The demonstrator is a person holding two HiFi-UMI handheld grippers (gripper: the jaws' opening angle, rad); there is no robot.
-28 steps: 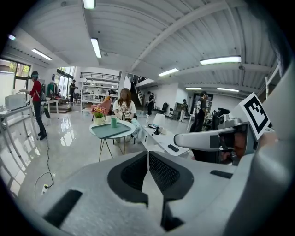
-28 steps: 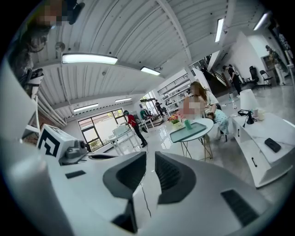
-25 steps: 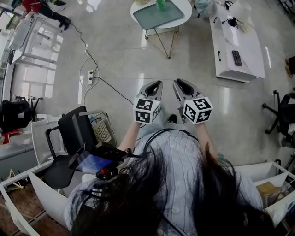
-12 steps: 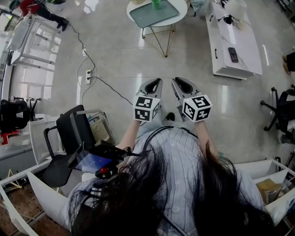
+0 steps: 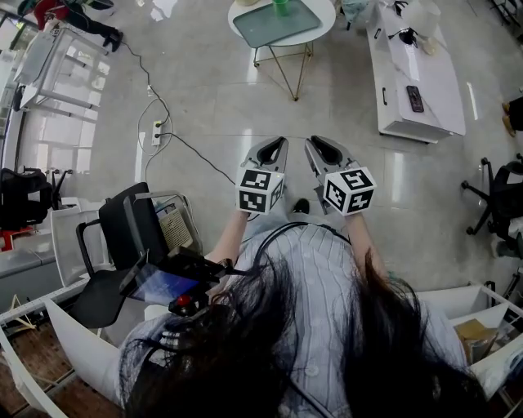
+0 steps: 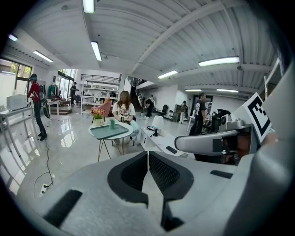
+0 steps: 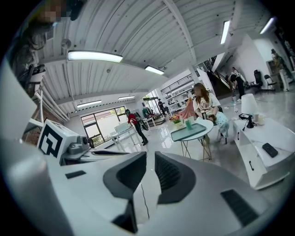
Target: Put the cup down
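Since neither claw carries anything, the set-down reads as either finished or not in hand. The green cup point(image 5: 282, 6) stands upright on the teal tray point(image 5: 276, 28) of the round table point(image 5: 326, 22), top centre of the head view, well apart from both claws with open floor between.

Judgement on doing the step well:
- If the cup is to be handled again, the person must first walk up to the table.
- A power cable point(image 5: 176, 140) lies on the floor left of centre and is worth stepping round.
- The approach should be level, with the grip low on the cup's wall.
- The cup should go straight down onto a bare part of the tray, and the jaws should part only once its base sits flat.
- A flower pot point(image 6: 97, 119) stands near the cup, on its left in the left gripper view, so the sweep should stay off that side.

Left claw point(image 5: 280, 144), just left of frame centre: jaws together, only a thin slit between the ribbed pads, nothing in it. It is held out ahead of the body over bare floor.

Right claw point(image 5: 315, 143), just right of centre: jaws drawn in as far as they go, a narrow gap showing floor behind, nothing held or touched. The two claws sit near each other, not touching.
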